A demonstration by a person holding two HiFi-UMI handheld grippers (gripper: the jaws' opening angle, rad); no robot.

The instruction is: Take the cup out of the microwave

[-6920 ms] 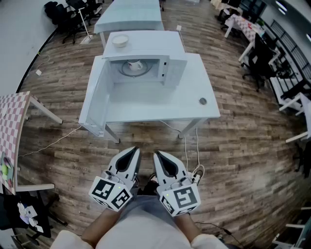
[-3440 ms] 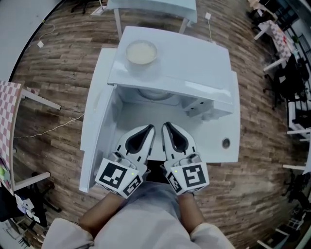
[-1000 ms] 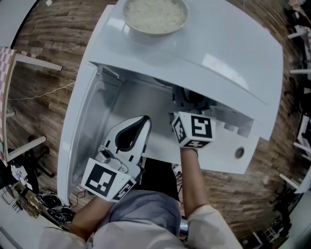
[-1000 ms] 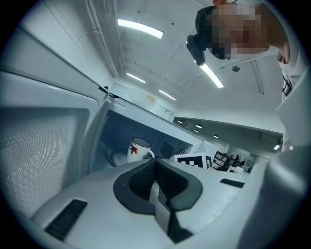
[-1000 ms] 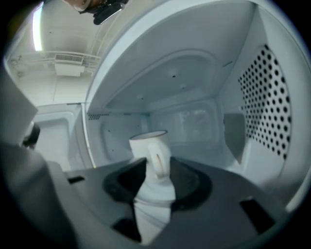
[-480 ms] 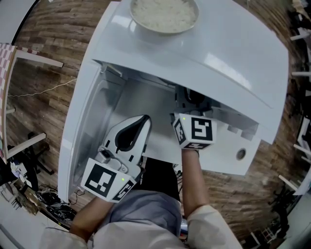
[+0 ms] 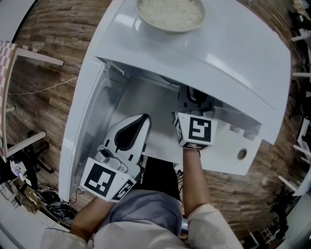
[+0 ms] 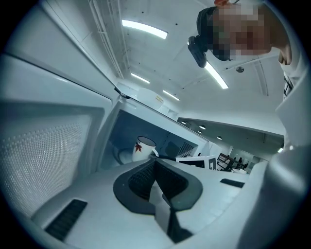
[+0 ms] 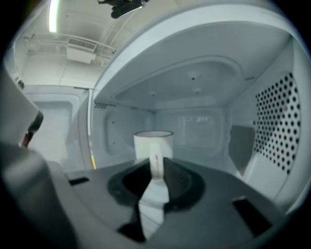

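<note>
The cup (image 9: 153, 143) stands upright inside the microwave (image 7: 233, 53), in the middle of the right gripper view. Its handle points at the camera. The right gripper (image 9: 155, 165) reaches into the oven. Its jaws are narrow, one on each side of the handle, and they seem to pinch it. The left gripper (image 7: 144, 118) sits at the lower left of the head view, outside the opening. Its jaws are pressed together with nothing in them.

To do this step well, I think the hold on the handle should be firm before any lift. A handle is thin, so the cup could swing or tip. Lift just a little, so the bottom comes off the oven floor. Keep the cup straight up and pull it straight back to the open front. Stay low, because the oven roof is close above. Keep away from the door (image 7: 85, 131), which hangs open at the left of the head view.

The cup is white, round and smooth, so it is likely hard and a bit slippery. The left gripper view shows a small red leaf on its side. The oven walls are white and shiny, and the right wall has rows of little holes. A round bowl (image 7: 170, 12) of white rice sits on top of the oven, at the top of the head view. A bump to the oven could shake it.
</note>
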